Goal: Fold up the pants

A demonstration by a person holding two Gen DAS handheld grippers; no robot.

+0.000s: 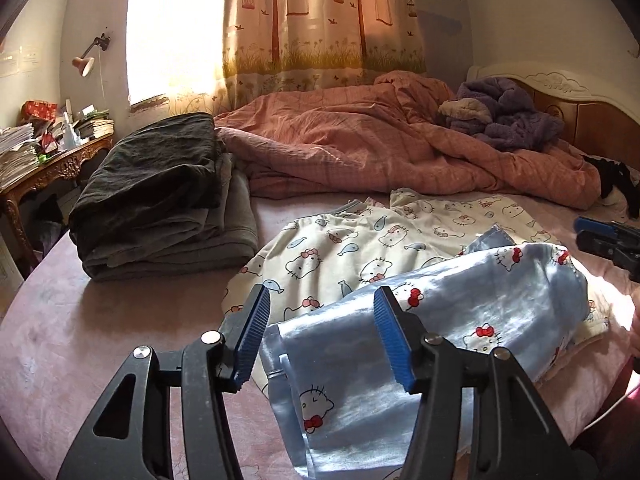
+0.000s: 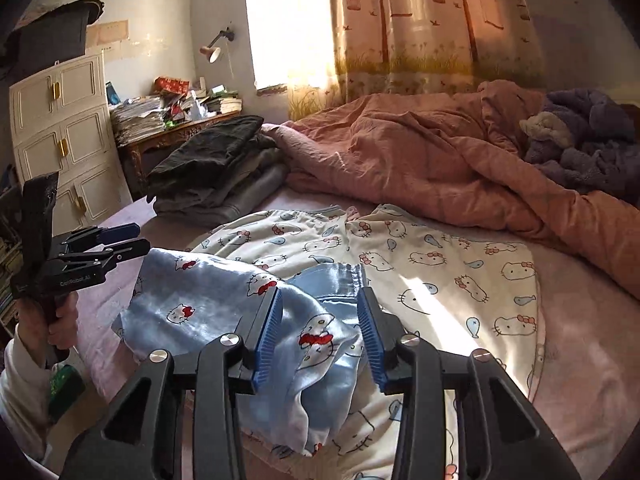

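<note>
Two grippers, left [image 1: 322, 336] and right [image 2: 320, 336], parted, blue pants [image 1: 440, 320] crosswise between them

Home bedroom: bed [image 1: 100, 320] with carved headboard [image 1: 560, 92], rumpled pink duvet [image 1: 360, 140], tree-and-birdcage curtain [image 1: 320, 20] at a sunlit window, wall lamp [image 1: 86, 62], cream cabinet [image 2: 60, 136], cluttered wooden side table [image 1: 60, 168] piled with papers, stack of folded clothes [image 1: 160, 200] on the bed.

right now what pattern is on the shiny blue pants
Light blue pants with white cat faces wearing red bows, clearest in the right wrist view.
</note>
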